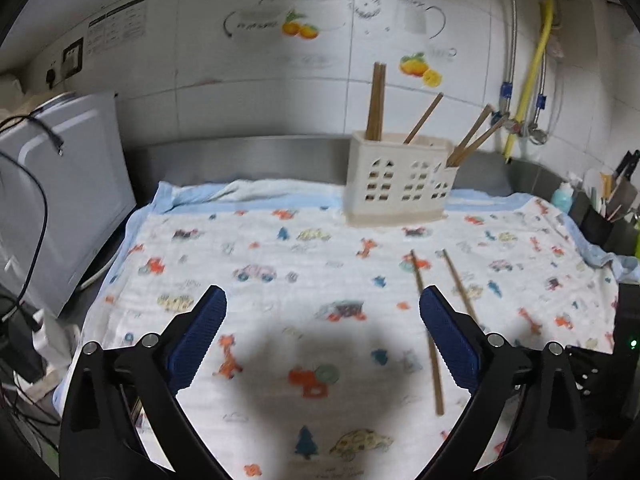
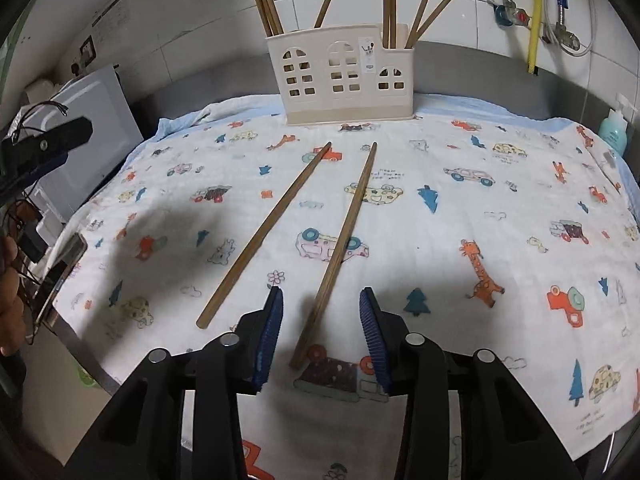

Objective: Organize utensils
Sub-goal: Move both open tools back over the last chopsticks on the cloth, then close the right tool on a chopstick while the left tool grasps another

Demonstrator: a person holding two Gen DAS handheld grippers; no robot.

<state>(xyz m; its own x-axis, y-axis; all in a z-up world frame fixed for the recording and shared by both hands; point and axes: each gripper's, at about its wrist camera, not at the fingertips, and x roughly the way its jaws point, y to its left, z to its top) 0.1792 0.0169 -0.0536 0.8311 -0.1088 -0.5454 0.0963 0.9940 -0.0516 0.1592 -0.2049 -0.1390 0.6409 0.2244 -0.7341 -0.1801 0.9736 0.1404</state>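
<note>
Cloth (image 2: 460, 240) lies open at lower right; holder (image 2: 340, 80) blocks the top centre, two chopsticks (image 2: 264, 236) cross the middle.

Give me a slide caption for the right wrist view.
Right gripper open over the near end of one chopstick; a second chopstick lies alongside, before the white utensil holder.

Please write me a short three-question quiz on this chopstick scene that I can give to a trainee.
1. How many chopsticks lie loose on the printed cloth?
2. True or false: the right claw is clamped on a chopstick.
3. Where does the white holder stand? A) at the far edge of the cloth B) beside the right claw C) on the floor

Key:
1. Two: the left chopstick and the right chopstick.
2. False; its pads stand apart around the right chopstick's near end.
3. A
</note>
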